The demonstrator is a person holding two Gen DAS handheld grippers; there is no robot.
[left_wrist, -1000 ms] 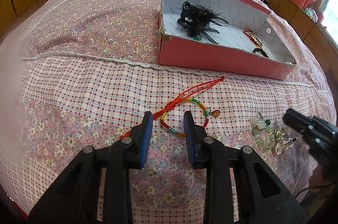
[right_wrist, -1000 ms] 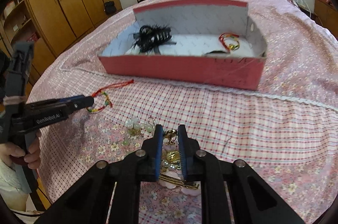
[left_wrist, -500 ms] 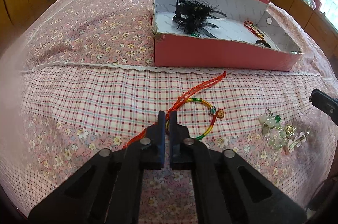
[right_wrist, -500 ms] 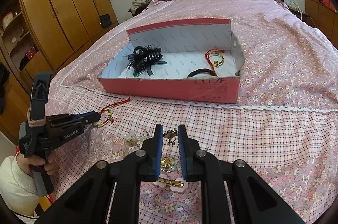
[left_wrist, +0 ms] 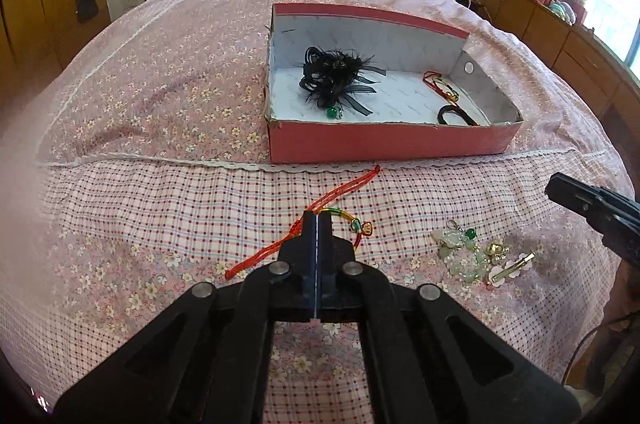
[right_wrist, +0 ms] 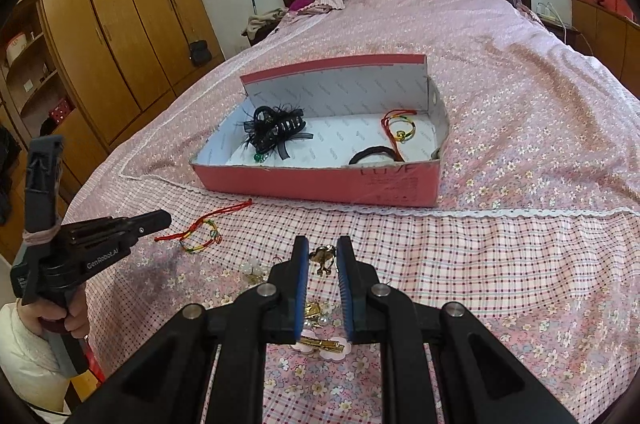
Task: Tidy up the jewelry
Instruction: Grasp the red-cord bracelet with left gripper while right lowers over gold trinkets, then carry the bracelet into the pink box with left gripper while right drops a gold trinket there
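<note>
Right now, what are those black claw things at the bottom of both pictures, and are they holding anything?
They are two pinching tools, like big tongs. A person carries one in each hand; in the right tool's picture you can see the hand on the left tool. Each tool has a camera looking along its two fingers, so one picture comes from the left tool and one from the right.

Everything sits on a pink bed. A red box holds a black feathery hair clip and a black hair band. In front of it lie a colourful string bracelet and a little heap of trinkets.

The left gripper is shut, and the bracelet seems to lie on the bed, not in it. The right gripper pinches a small gold charm.
</note>
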